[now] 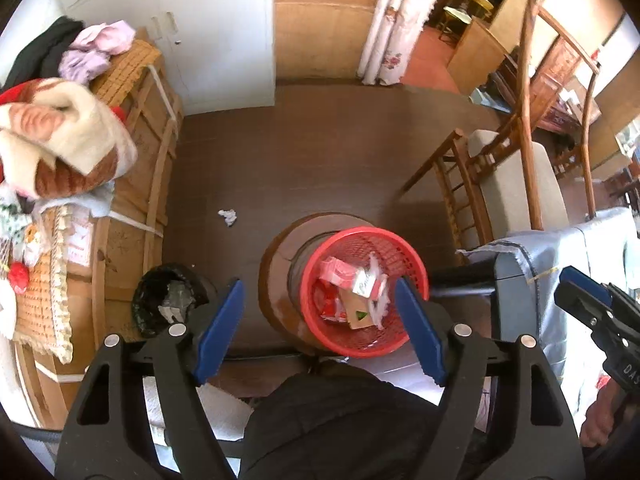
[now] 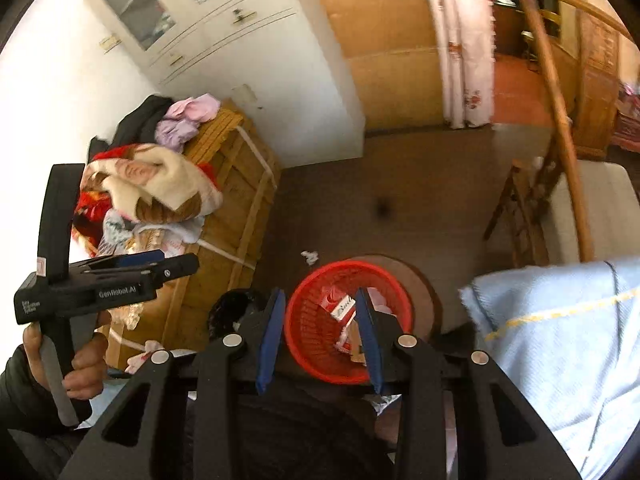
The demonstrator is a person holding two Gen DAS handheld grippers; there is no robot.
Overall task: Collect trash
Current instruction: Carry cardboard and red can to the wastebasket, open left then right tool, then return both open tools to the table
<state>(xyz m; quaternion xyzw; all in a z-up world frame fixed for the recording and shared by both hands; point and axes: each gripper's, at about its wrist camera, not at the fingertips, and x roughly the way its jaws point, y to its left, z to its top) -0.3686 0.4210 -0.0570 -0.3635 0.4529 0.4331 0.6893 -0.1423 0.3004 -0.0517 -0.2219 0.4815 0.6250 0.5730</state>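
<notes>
A red mesh basket [image 1: 404, 264] stands on a round wooden stool [image 1: 280, 248], holding a red-and-white cigarette pack [image 1: 338, 272], wrappers and paper. It also shows in the right wrist view [image 2: 308, 320]. A crumpled white tissue [image 1: 227, 216] lies on the dark floor beyond it, also in the right wrist view [image 2: 310, 257]. My left gripper [image 1: 320, 300] is open and empty, held above the basket. My right gripper [image 2: 320, 312] is open and empty above the same basket; it also shows at the right edge of the left wrist view [image 1: 588, 300].
A black-lined bin [image 1: 168, 300] stands left of the stool. A wooden crate [image 1: 136, 160] piled with blankets and clothes stands at the left. A wooden chair [image 1: 500, 184] and a light-blue cloth [image 2: 560, 340] are at the right. White cabinets [image 2: 208, 32] line the back wall.
</notes>
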